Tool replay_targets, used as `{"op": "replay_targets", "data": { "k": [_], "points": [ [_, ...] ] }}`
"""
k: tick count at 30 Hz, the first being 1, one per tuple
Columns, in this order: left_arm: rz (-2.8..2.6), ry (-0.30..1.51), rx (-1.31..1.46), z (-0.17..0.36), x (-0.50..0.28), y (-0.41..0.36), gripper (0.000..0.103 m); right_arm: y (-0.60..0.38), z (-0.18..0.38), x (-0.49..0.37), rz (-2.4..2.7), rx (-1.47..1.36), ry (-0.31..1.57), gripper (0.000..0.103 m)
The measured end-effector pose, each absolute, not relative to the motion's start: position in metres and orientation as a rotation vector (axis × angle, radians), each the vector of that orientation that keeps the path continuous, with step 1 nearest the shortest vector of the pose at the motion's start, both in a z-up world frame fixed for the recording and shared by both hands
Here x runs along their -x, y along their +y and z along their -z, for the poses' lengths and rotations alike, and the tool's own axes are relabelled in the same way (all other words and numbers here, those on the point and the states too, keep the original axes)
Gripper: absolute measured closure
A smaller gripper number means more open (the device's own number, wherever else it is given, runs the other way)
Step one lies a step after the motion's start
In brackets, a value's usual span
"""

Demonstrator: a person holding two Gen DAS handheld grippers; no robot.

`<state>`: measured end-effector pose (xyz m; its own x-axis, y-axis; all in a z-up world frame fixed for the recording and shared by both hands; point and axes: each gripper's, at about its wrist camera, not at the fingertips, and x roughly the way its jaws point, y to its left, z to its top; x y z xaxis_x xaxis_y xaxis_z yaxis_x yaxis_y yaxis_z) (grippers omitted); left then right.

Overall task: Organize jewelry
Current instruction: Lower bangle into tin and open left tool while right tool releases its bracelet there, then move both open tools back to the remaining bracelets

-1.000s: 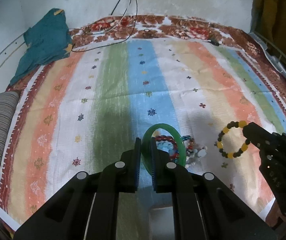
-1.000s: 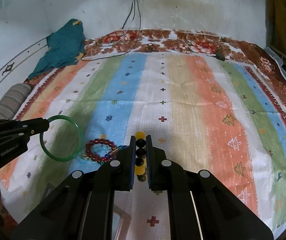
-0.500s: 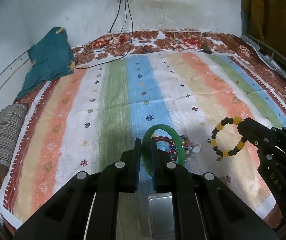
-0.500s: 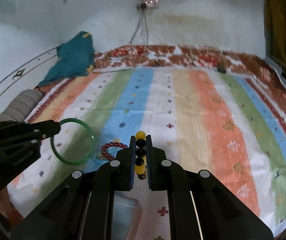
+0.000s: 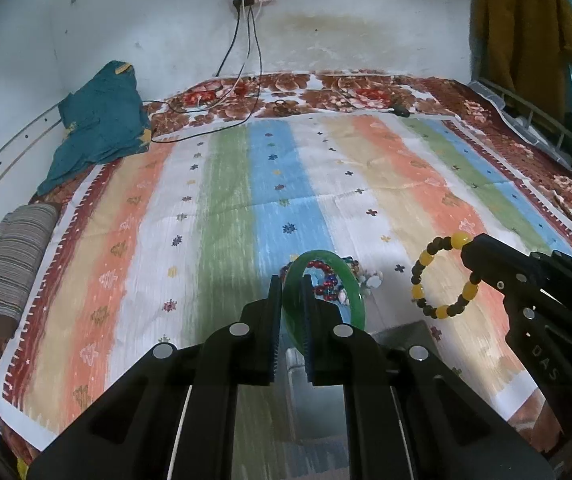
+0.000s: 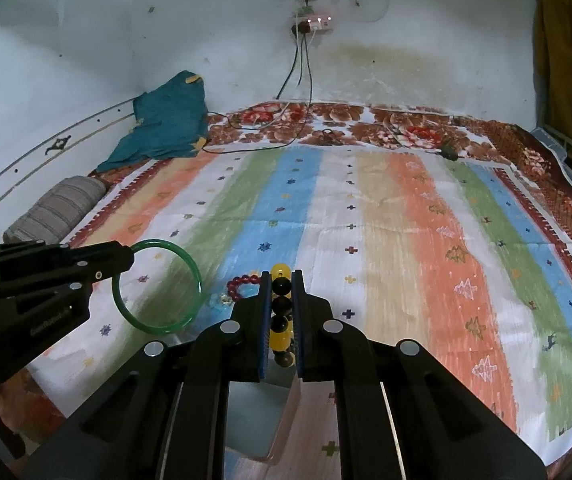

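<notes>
Jewelry status, left to right. Left gripper [image 5: 289, 292] is clamped on the rim of a green bangle [image 5: 355, 300]; the ring stands on edge, its loop off to the right of the fingers, lifted clear of the bedspread [image 5: 222, 208]. Just ahead of those fingertips, seen partly through the ring, a small pile [image 5: 361, 278] of loose pieces lies on the cloth: a red bead bracelet [image 6: 242, 282] plus some pale and blue bits I can't identify. Right gripper [image 6: 282, 292] is pinched on a yellow-and-black bead bracelet [image 5: 441, 276], held in the air, its loop hanging out to the left of the fingers. A tray or box [image 6: 262, 420] sits directly under both grippers, close to the wrists; from here its contents can't be made out. My read: two pieces picked and not yet placed, pile not yet sorted, so this is early-to-mid.
</notes>
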<state>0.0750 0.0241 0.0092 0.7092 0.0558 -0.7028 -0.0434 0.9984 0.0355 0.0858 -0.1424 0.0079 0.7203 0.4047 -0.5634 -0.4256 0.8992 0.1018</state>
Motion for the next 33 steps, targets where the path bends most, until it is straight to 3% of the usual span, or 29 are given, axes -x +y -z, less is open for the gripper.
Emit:
{"op": "replay_targets", "data": {
  "k": [19, 21, 22, 23, 24, 25, 33],
  "points": [
    [-0.023, 0.812, -0.024, -0.003, -0.057, 0.020, 0.092, -0.132, 0.000, -0.058, -0.553, 0.061, 0.636, 0.091],
    [-0.044, 0.808, -0.051, -0.003, -0.056, 0.018, 0.084, -0.135, 0.003, -0.063, -0.526, 0.060, 0.652, 0.091],
    [-0.050, 0.802, -0.057, -0.004, -0.055, 0.018, 0.080, -0.137, 0.004, -0.066, -0.518, 0.053, 0.665, 0.086],
    [-0.056, 0.798, -0.055, -0.005, -0.055, 0.019, 0.074, -0.138, 0.004, -0.068, -0.513, 0.050, 0.671, 0.079],
    [-0.060, 0.797, -0.053, -0.006, -0.055, 0.019, 0.072, -0.140, 0.005, -0.069, -0.502, 0.044, 0.672, 0.064],
    [-0.068, 0.799, -0.049, -0.006, -0.055, 0.021, 0.070, -0.141, 0.005, -0.070, -0.498, 0.038, 0.673, 0.061],
    [-0.107, 0.817, -0.012, -0.004, -0.062, 0.033, 0.048, -0.146, 0.010, -0.081, -0.456, 0.031, 0.698, 0.053]
  ]
}}
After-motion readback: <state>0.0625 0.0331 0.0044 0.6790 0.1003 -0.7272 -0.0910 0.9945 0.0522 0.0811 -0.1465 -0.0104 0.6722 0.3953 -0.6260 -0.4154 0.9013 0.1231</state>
